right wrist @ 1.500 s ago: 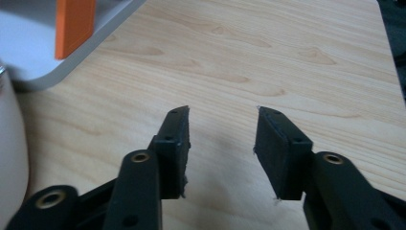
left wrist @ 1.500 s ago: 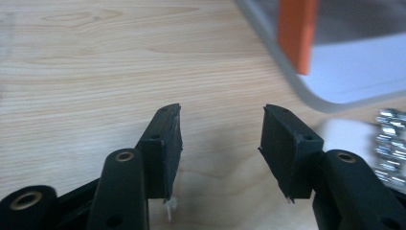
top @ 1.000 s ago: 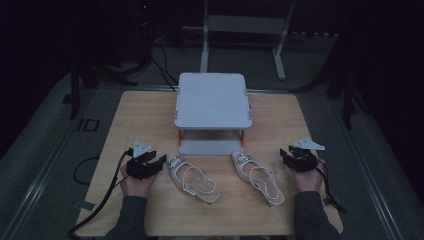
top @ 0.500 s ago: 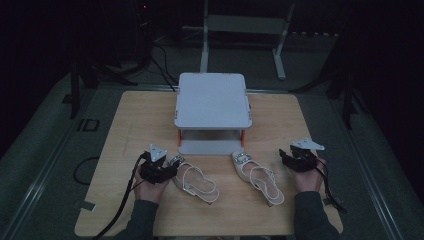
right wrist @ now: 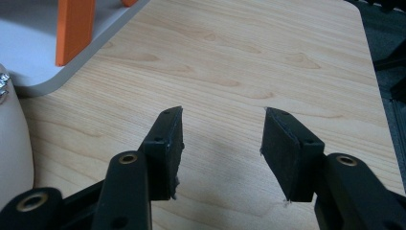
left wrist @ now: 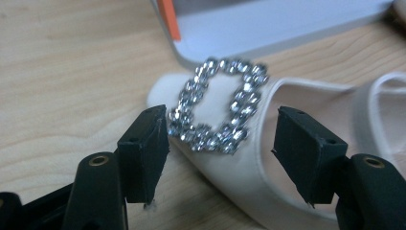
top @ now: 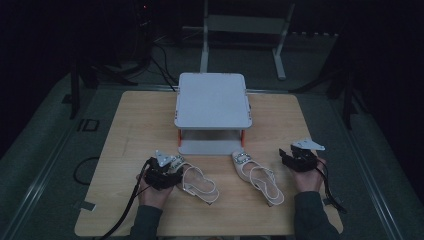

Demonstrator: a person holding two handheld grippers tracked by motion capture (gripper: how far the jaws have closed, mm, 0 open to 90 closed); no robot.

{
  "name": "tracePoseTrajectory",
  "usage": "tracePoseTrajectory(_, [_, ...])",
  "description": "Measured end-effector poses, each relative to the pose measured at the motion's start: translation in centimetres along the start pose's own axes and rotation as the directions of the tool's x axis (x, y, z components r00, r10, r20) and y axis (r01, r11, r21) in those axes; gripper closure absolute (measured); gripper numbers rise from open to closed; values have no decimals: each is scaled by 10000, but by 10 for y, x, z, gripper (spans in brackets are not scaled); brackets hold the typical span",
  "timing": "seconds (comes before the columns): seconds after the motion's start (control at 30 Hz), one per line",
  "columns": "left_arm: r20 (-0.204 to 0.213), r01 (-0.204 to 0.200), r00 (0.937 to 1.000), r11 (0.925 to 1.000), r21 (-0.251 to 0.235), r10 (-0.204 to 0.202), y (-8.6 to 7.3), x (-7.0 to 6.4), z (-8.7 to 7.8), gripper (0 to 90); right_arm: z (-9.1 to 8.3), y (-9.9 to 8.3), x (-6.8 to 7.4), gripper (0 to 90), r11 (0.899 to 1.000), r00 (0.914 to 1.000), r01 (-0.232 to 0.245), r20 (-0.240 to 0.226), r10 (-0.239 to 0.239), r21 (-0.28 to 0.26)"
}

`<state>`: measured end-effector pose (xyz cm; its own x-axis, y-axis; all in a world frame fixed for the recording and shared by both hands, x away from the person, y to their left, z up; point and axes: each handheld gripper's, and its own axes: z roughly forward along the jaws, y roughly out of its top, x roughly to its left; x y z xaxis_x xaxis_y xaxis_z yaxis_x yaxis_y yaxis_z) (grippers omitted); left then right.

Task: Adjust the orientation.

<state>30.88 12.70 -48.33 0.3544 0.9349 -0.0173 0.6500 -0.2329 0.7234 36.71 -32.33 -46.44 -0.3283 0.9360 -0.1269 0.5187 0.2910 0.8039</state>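
Note:
Two white strappy sandals lie near the front of the wooden table [top: 135, 130], each with a rhinestone buckle on the toe. My left gripper [top: 172, 168] is at the toe of the left sandal [top: 199, 184]. In the left gripper view its open jaws [left wrist: 220, 143] straddle that toe [left wrist: 253, 177], with the buckle [left wrist: 215, 108] between them and neither pad pressing on it. My right gripper [top: 286, 158] stands open just right of the right sandal [top: 259, 178]. Only bare table lies between the right gripper's [right wrist: 220, 148] pads, and the sandal's toe [right wrist: 12, 143] shows at the left edge.
A grey two-tier stand [top: 212, 100] with orange legs [right wrist: 74, 28] sits at the table's middle, its lower plate [top: 207, 147] just behind the sandals. Bare wood [right wrist: 268, 62] stretches to the table's right edge. Cables trail from both grippers over the front edge.
My left gripper has moved right and slightly forward to the left sandal, and its jaws now straddle the toe. The right gripper and both sandals have stayed put.

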Motion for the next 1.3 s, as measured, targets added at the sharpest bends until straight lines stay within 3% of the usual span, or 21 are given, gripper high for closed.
tracePoseTrajectory(0.07, [-40,59,10000,9999,148,-58,-1,1,3,367,0,0,0,490,10000,10000,15,9,-15,11])
tracePoseTrajectory(0.1, [179,358,9992,9992,150,-360,-2,3,5,366,1,0,0,490,10000,10000,39,20,-39,17])
tracePoseTrajectory(0.23, [262,639,9976,9977,210,-645,-2,4,4,386,1,-1,0,490,10000,10000,2,30,-2,22])
tracePoseTrajectory(0.3, [96,804,9967,9965,235,-806,-2,5,3,469,1,-1,0,491,10000,10000,3,38,-3,39])
tracePoseTrajectory(0.37, [-169,952,9953,9952,212,-949,-3,7,1,494,1,-1,0,491,10000,10000,-20,40,20,34])
tracePoseTrajectory(0.4, [-295,1225,9921,9922,215,-1218,-4,14,0,506,0,-1,-1,492,10000,10000,-27,42,27,-13])
tracePoseTrajectory(0.63, [-689,1736,9827,9847,162,-1721,-6,32,-3,525,1,-1,-1,494,10000,10000,3,48,-3,13])
tracePoseTrajectory(0.8, [-547,1820,9820,9831,217,-1806,-3,45,-2,537,1,-1,-1,506,10000,10000,39,-2,-39,-6])
tracePoseTrajectory(0.93, [-206,1862,9824,9820,315,-1857,3,56,3,558,1,-2,-1,512,10000,10000,27,-30,-27,-26])
tracePoseTrajectory(1.07, [161,2144,9765,9761,356,-2150,12,72,13,572,0,-2,-2,513,10000,10000,-17,-19,17,-38])
tracePoseTrajectory(1.1, [256,2322,9721,9719,399,-2333,17,81,18,571,0,-2,-2,513,10000,10000,-32,-14,32,-36])
tracePoseTrajectory(1.3, [135,2358,9715,9702,558,-2368,29,99,27,571,0,-2,-3,513,10000,10000,-18,-21,18,-25])
